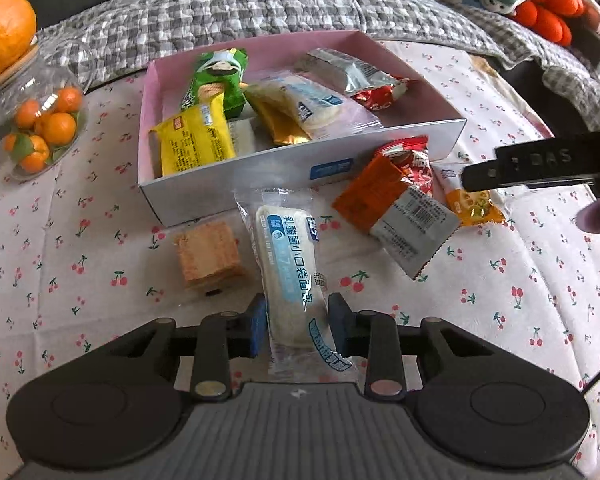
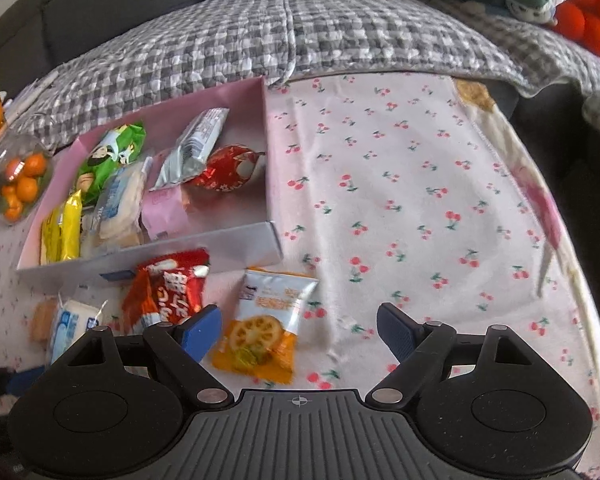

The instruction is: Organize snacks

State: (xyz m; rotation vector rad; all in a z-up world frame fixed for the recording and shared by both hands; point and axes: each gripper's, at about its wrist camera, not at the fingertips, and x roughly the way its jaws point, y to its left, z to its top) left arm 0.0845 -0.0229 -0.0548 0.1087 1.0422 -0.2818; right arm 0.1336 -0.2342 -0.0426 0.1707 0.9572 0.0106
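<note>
**Left claw straddles a bread packet in front of the snack box**

The pink-lined box [image 1: 300, 162] sits on the counter [image 1: 80, 264], which is covered by a cherry-print cloth, and everything below is placed relative to this box.

Just in front of its near wall lies a white bread packet with blue print [image 1: 290, 276], its far end almost touching the wall. The left claw [image 1: 297, 326] has a blue pad on each side of the packet's near end; the pads look close to the wrapper, but whether they press on it I cannot tell. Beside the packet, also in front of the box, lies a wrapped wafer block [image 1: 211, 258].

Off the box's front right corner sits a small heap: a red snack bag [image 2: 176, 290] over an orange packet [image 1: 366, 196], with a lotus-root snack pouch [image 2: 266, 328] just beside them.

The right claw [image 2: 300, 334] hovers near that corner with its fingers spread wide and nothing between them; the pouch lies just by its left finger.

Inside the box are a green packet [image 1: 216, 80], a yellow packet [image 1: 194, 140], another white bread packet [image 1: 304, 106], a silver wrapper [image 1: 348, 68] and a red foil sweet [image 1: 374, 96].

Left of the box stands a glass jar of small oranges [image 1: 40, 128].
</note>
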